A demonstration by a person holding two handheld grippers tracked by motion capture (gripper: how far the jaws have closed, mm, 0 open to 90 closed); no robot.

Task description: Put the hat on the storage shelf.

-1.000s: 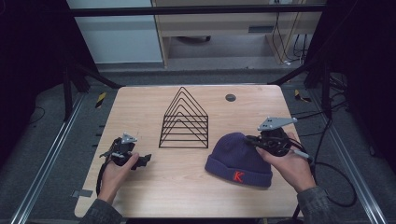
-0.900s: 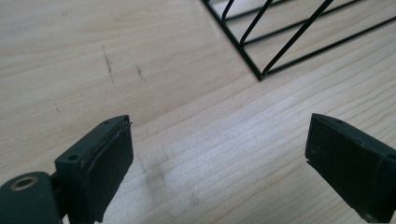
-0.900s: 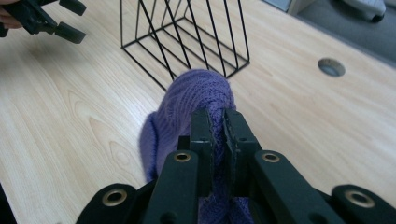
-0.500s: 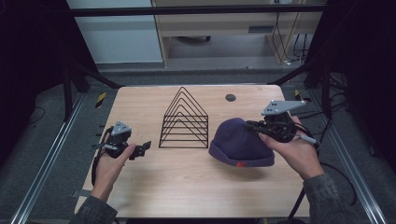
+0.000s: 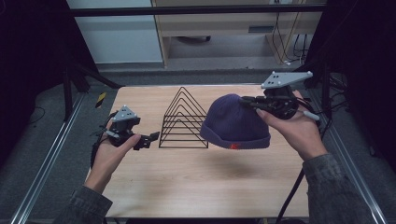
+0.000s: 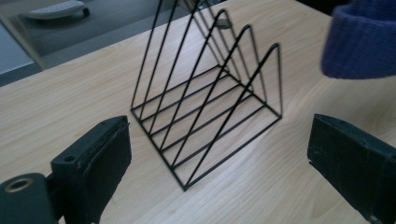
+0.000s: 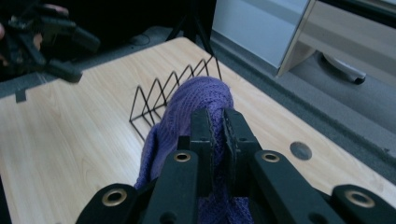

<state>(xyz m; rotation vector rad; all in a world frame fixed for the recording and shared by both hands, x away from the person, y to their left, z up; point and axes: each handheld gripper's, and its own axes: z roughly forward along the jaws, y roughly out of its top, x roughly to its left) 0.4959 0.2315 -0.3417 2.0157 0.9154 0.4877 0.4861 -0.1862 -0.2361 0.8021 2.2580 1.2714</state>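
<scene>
A purple knit beanie (image 5: 236,123) with a small red mark on its cuff hangs in the air above the table, just right of a black wire rack (image 5: 183,119). My right gripper (image 5: 247,100) is shut on the beanie's crown; in the right gripper view the knit fabric (image 7: 196,100) is pinched between the two jaws (image 7: 215,123). My left gripper (image 5: 150,138) is open, held low over the table to the left of the rack. In the left gripper view the rack (image 6: 210,100) stands between the spread jaws and the beanie's cuff (image 6: 359,42) shows at the upper right.
The wooden table (image 5: 196,177) has a small round dark hole (image 7: 300,150) near its far right. Metal frame rails run along the table's left (image 5: 46,163) and right sides. A cable trails from each gripper.
My right gripper has lifted the beanie off the table and carried it up and left toward the rack. My left gripper has moved up and right, closer to the rack.
</scene>
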